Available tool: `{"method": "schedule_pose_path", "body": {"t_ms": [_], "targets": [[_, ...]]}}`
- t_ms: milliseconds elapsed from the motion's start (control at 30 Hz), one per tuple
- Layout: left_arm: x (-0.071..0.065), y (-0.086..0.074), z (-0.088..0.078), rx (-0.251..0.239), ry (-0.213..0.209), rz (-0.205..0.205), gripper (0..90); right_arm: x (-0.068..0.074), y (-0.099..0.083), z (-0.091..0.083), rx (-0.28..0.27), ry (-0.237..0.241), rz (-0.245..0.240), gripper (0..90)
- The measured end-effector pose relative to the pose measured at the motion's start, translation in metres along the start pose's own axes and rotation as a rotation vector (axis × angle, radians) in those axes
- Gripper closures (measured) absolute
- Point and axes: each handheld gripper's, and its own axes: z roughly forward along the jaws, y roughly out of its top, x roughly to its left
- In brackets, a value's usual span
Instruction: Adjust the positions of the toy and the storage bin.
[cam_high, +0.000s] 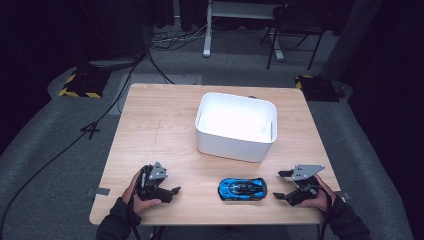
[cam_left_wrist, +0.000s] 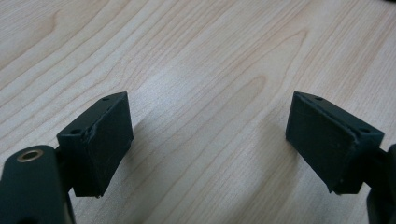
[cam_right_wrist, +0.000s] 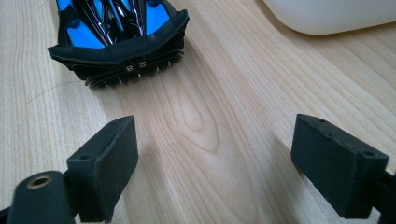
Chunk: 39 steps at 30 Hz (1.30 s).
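A blue and black toy car (cam_high: 242, 189) lies on the wooden table (cam_high: 160, 130) near its front edge, between my two grippers. My right gripper (cam_high: 280, 184) rests just right of the car, pointing at its rear end, jaws open and empty. From the right gripper view the car's rear (cam_right_wrist: 122, 44) sits a short way ahead of the open right gripper (cam_right_wrist: 212, 161), slightly left of the gap. My left gripper (cam_high: 174, 190) lies at the front left, well apart from the car. The left gripper (cam_left_wrist: 210, 140) stands open over bare wood.
A white plastic bin (cam_high: 236, 126) stands behind the car at the table's middle right; its lower corner (cam_right_wrist: 327, 16) appears in the right gripper view. Cables and stands cover the floor beyond the table's far edge.
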Motion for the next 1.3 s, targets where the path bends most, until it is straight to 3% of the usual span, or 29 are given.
{"method": "schedule_pose_path", "body": {"t_ms": [333,567,700,733,767,967,1300], "targets": [[0.0,0.0,-0.001,0.003,0.009,0.009,15.2,0.006,0.002,0.001,0.021,0.028,-0.013,9.6],[0.0,0.0,-0.001,0.001,0.01,0.004,15.3,0.017,0.011,0.013,0.028,0.064,-0.065,5.8],[0.0,0.0,-0.001,0.002,0.009,0.004,15.2,0.02,0.016,0.019,0.034,0.076,-0.079,2.8],[0.0,0.0,0.0,0.001,0.009,0.004,15.2,0.022,0.017,0.02,0.037,0.083,-0.062,2.4],[0.0,0.0,-0.001,0.003,0.01,0.003,15.2,0.021,0.019,0.022,0.039,0.086,-0.09,1.8],[0.0,0.0,-0.001,0.003,0.011,0.005,15.2,0.026,0.027,0.031,0.045,0.093,-0.083,0.5],[0.0,0.0,-0.001,0.003,0.011,0.005,15.2,0.03,0.04,0.045,0.05,0.119,-0.121,0.5]]}}
